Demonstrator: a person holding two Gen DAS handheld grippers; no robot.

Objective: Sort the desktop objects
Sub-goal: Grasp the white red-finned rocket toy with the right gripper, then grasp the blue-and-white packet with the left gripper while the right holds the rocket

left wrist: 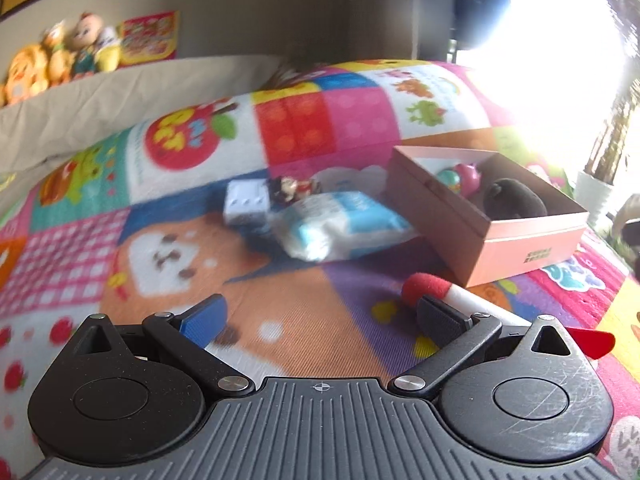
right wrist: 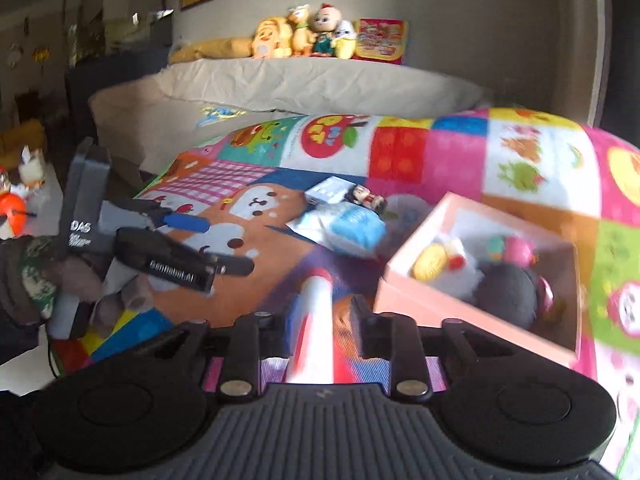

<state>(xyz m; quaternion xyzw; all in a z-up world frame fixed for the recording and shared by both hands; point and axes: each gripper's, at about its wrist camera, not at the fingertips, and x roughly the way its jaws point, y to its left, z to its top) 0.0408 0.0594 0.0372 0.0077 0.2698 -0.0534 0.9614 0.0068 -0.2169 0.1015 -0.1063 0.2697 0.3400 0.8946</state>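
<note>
**Foam dart between the fingers of my right claw, in front of the pink box: risks of the transfer**

My right claw [right wrist: 328, 310] stands narrow around the white shaft of the foam dart [right wrist: 316, 320]. The shaft lies between my fingers, its red tip pointing just past the near left corner of the pink box [right wrist: 472, 320]. The picture is smeared, and a sliver of mat shows on one side of the shaft, so I cannot tell whether my pads press on it. My left claw [left wrist: 320, 308] stands wide and empty, to the left of the box and clear of the dart.

Likely faults, as I judge them:

- **Slip.** The shaft is round and smooth. If the grip is loose, the dart may slide out or swing nose-down as I lift it.
- **Catch on the rim.** The dart is long and the box already holds a dark plush toy [right wrist: 508, 294] and small bright toys. The tip may strike the near wall or come to rest across the rim.
- **Shoved box.** The box looks light, so a knock may push it across the mat [right wrist: 248, 280].
- **Collision.** My left claw is close to the dart's tip.
</note>
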